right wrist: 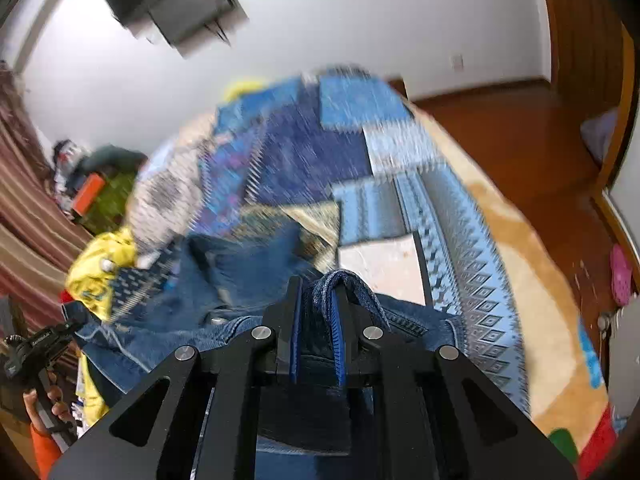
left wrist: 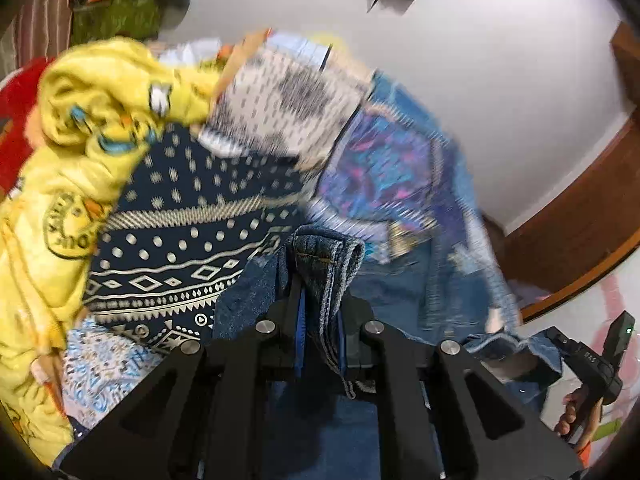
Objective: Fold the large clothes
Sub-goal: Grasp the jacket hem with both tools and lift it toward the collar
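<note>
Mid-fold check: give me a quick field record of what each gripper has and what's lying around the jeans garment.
left gripper: shut on denim garment, fold of fabric pinched between the fingers
right gripper: shut on denim garment, hem bunched between the fingers
garment state: held at two points, hanging between the grippers
nearby clothes: yellow printed garment, navy patterned cloth, piled beside the denim
surface: blue patchwork bedspread
image quality: motion-blurred background

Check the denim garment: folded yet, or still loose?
Loose. The denim garment hangs bunched between the left claw and right claw, each shut on a gathered edge.
</note>
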